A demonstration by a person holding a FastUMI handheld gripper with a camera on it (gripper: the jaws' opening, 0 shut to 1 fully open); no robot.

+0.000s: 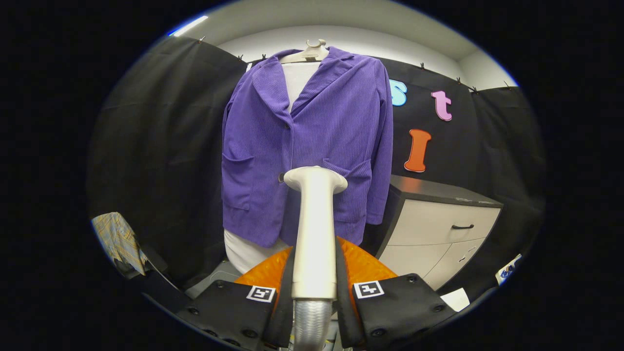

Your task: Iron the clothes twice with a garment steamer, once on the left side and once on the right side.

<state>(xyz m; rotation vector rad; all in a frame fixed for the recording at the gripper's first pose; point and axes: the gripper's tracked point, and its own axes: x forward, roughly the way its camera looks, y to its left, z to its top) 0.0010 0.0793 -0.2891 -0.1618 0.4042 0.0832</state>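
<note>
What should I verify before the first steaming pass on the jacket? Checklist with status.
1. Grip on steamer handle: ok. It sits between the fingers of the gripper, both pressing its sides.
2. Steamer head aimed at purple jacket: ok, it points at the lower front near the centre.
3. Head touching the fabric: cannot tell from this angle.
4. Jacket hung straight on hanger: ok, front faces the gripper.
5. Hose free: cannot tell, it runs back out of sight below the fingers.
6. Clearance beside the jacket: ok on its left; cabinet stands close to the right sleeve.
</note>
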